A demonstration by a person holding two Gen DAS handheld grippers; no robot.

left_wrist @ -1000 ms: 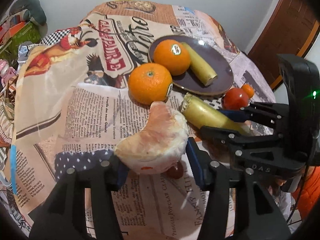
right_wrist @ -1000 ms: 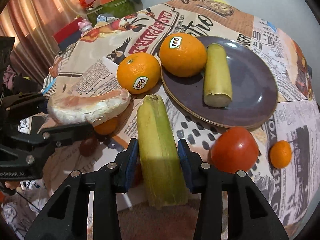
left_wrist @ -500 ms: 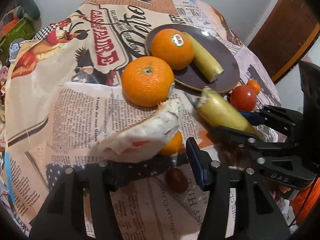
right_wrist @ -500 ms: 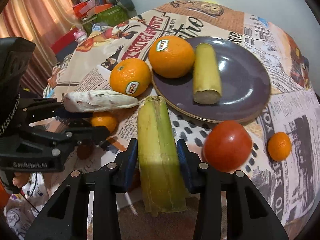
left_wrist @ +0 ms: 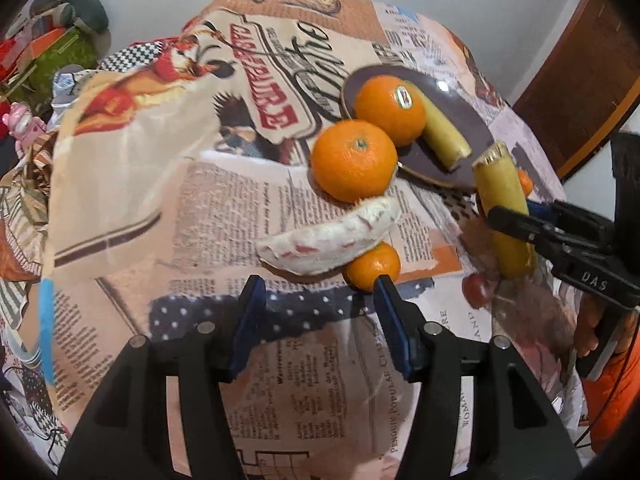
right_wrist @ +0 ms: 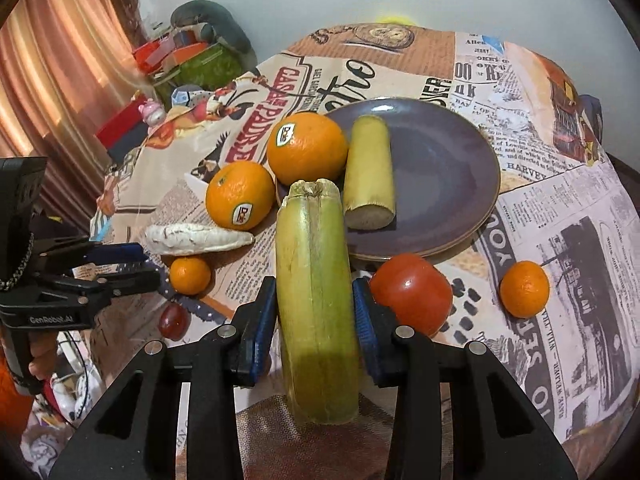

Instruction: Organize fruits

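My right gripper (right_wrist: 314, 312) is shut on a yellow-green sugarcane piece (right_wrist: 316, 288), held above the table just short of the purple plate (right_wrist: 448, 176). The plate holds an orange (right_wrist: 306, 148) and a second cane piece (right_wrist: 370, 172). My left gripper (left_wrist: 316, 300) is open and empty; a pale pomelo wedge (left_wrist: 328, 236) lies on the cloth just beyond its fingertips, resting against a small mandarin (left_wrist: 374, 266). A second orange (left_wrist: 354, 160) sits by the plate's rim. The right gripper also shows in the left wrist view (left_wrist: 516, 216).
A tomato (right_wrist: 410, 292) and another mandarin (right_wrist: 524, 288) lie right of the cane. A dark grape (right_wrist: 174, 320) lies near the front table edge. Clutter of toys and boxes (right_wrist: 180, 60) stands beyond the table's left side, by a curtain.
My left gripper opened and let go of the pomelo wedge, which now lies on the cloth, and it drew back. My right gripper lifted the cane slightly towards the plate.
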